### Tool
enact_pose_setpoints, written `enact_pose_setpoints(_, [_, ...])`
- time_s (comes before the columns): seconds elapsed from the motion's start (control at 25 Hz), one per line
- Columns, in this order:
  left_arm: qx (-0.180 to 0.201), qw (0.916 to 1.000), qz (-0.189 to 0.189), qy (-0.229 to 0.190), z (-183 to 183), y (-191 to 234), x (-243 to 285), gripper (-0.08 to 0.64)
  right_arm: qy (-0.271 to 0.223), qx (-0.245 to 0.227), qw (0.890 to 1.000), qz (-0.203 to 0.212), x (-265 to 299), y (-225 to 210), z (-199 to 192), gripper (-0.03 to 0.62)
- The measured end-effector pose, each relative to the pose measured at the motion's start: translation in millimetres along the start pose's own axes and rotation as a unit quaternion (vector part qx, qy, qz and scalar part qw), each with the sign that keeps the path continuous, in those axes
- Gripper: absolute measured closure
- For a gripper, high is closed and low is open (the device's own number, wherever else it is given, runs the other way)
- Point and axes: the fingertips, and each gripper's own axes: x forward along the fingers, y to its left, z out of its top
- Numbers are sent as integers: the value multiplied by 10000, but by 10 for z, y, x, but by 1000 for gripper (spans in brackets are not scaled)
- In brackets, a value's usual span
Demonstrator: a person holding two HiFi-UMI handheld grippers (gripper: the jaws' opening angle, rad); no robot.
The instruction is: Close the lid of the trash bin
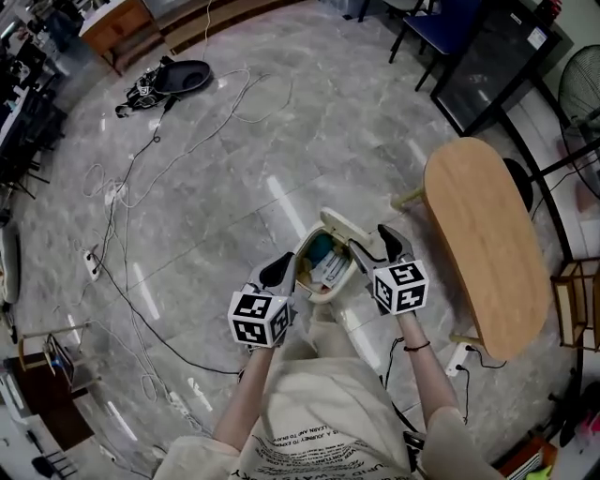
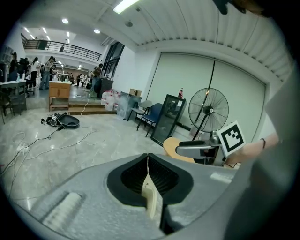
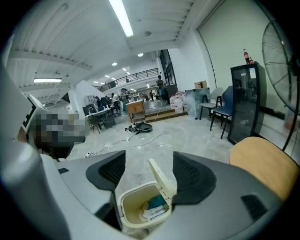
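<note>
A cream trash bin point(image 1: 323, 281) stands on the floor just in front of the person, and its lid point(image 1: 345, 226) is tipped up at the far side. Inside lie a teal item and white packaging point(image 3: 152, 208). My left gripper point(image 1: 281, 271) is at the bin's left rim. In the left gripper view its jaws point(image 2: 148, 176) are shut on a thin cream edge point(image 2: 153, 200), the bin's rim. My right gripper point(image 1: 377, 246) is open at the bin's right side, beside the lid. In the right gripper view the upright lid point(image 3: 163, 177) and the bin's mouth point(image 3: 140, 201) show between the spread jaws point(image 3: 147, 174).
An oval wooden table point(image 1: 487, 253) stands close on the right. Cables point(image 1: 141, 187) and a power strip point(image 1: 91, 265) trail over the grey floor at left. Farther off are a black pan-like object point(image 1: 178, 77), a blue chair point(image 1: 450, 23), a black cabinet point(image 1: 497, 61) and a fan point(image 1: 583, 89).
</note>
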Motion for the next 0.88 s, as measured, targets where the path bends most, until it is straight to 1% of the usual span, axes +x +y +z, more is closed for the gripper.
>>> enact_pose_setpoints(0.12, [-81, 9999, 7, 147, -122, 28, 180, 535, 272, -253, 9993, -58, 170, -120, -177, 285])
enact_pose_setpoints(0.32, [-313, 9989, 23, 350, -357, 100, 407, 535, 692, -777, 9943, -246, 423, -283, -446, 285])
enact_pose_setpoints(0.56, [-452, 9962, 49, 747, -633, 207, 572, 535, 1075, -1153, 9871, -278, 658, -273, -663, 285])
enact_pose_setpoints(0.64, [-500, 9952, 48, 843, -715, 209, 622, 535, 1223, -1415, 9819, -285, 693, -274, -749, 285])
enact_pose_setpoints(0.76, [-584, 9938, 35, 940, -856, 217, 706, 535, 1380, -2066, 9682, -298, 751, -275, -862, 285])
enact_pose_setpoints(0.88, [-639, 9930, 39, 996, -969, 248, 755, 535, 1427, -2444, 9586, -326, 820, -241, -926, 285])
